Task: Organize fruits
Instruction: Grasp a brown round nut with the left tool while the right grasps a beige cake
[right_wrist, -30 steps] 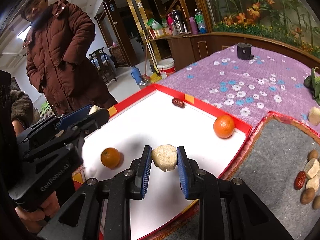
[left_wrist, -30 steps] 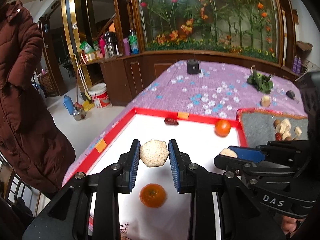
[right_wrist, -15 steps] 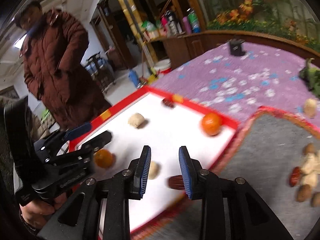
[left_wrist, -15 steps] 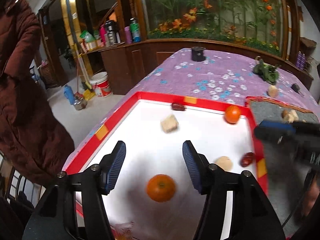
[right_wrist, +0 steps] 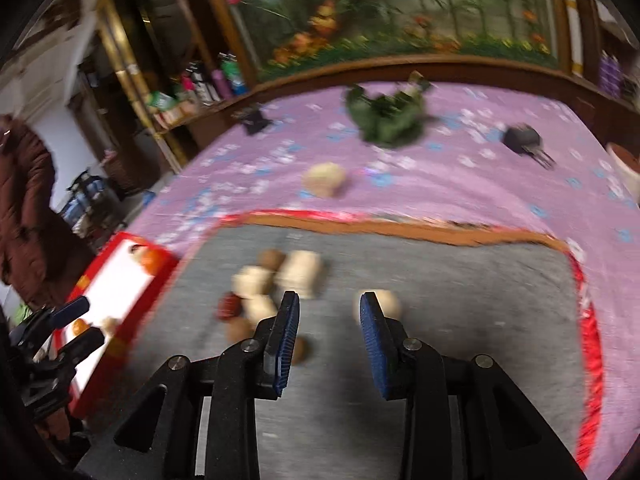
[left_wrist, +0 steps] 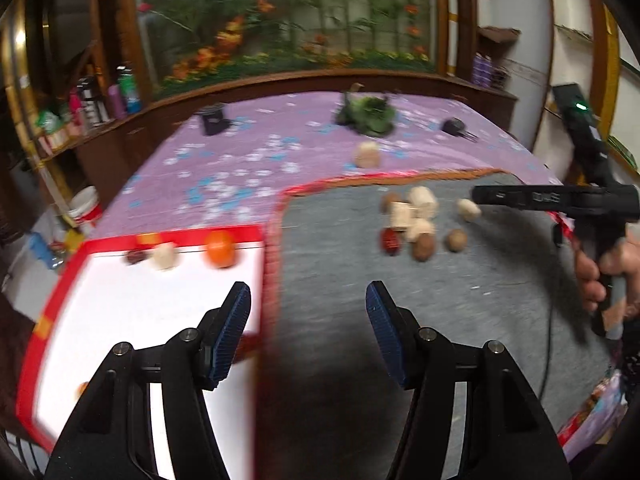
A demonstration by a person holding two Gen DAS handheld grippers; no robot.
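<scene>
both hand-held grippers open over the grey mat

the left hand-held gripper [left_wrist: 307, 330] gapes empty at the grey mat's [left_wrist: 500, 300] left edge. the right hand-held gripper [right_wrist: 329, 334] is open, empty, near the fruit cluster [right_wrist: 272, 284]. an orange [left_wrist: 220, 249] sits at the white tray's [left_wrist: 120, 300] far edge.

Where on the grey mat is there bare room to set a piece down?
The grey mat is bare right of the lone pale piece, up to its red edge, and along the near side. It is crowded at the cluster of pale and brown pieces on the left.
</scene>
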